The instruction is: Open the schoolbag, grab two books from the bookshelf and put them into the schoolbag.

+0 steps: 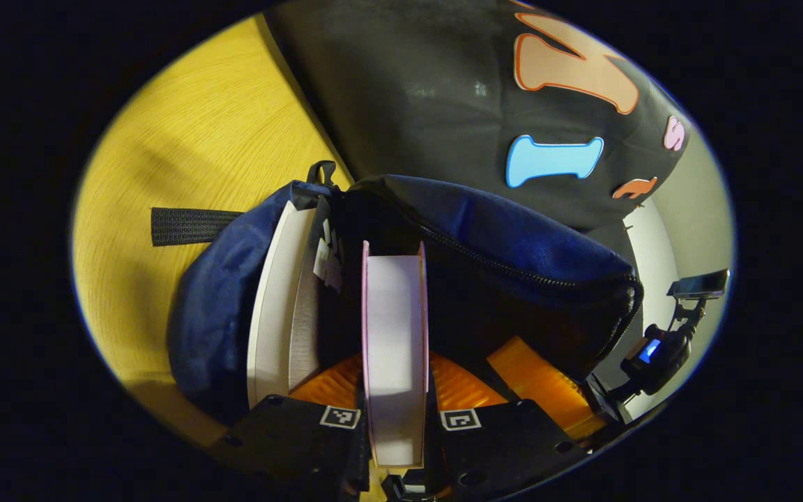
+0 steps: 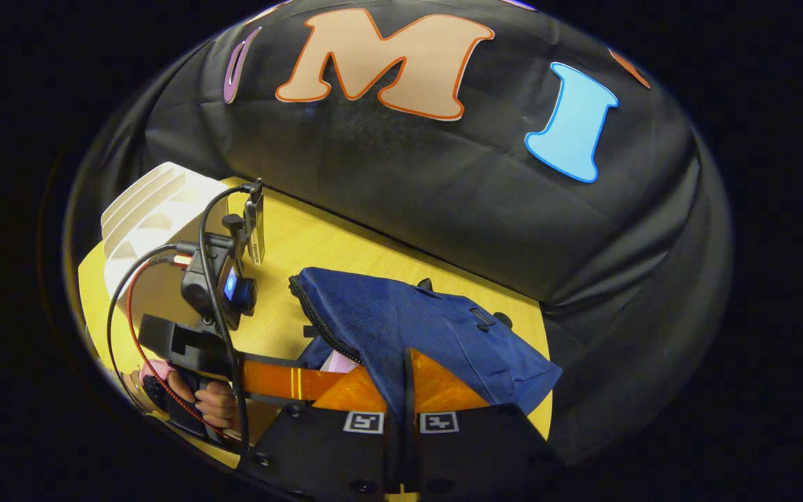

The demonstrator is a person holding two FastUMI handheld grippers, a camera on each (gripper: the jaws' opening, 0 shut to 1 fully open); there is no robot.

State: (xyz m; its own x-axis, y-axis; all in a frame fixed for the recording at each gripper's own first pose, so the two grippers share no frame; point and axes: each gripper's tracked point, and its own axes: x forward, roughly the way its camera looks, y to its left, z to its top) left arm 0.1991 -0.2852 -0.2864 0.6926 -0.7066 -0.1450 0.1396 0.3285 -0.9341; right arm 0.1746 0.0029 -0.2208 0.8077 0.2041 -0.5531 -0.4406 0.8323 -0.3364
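Left tool (image 1: 396,418) gripping book (image 1: 394,335) | right tool (image 2: 401,411) pinching bag (image 2: 429,335) flap | risk: flap slipping, mouth closing, book snagging zip

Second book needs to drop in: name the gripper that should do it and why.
Left. The left gripper already clamps the pink-edged book upright over the open schoolbag, beside the white book inside. The right gripper pinches the bag's flap.

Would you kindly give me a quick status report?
Left gripper shut on pink book, entering schoolbag. Right gripper pinching bag flap. First book inside.
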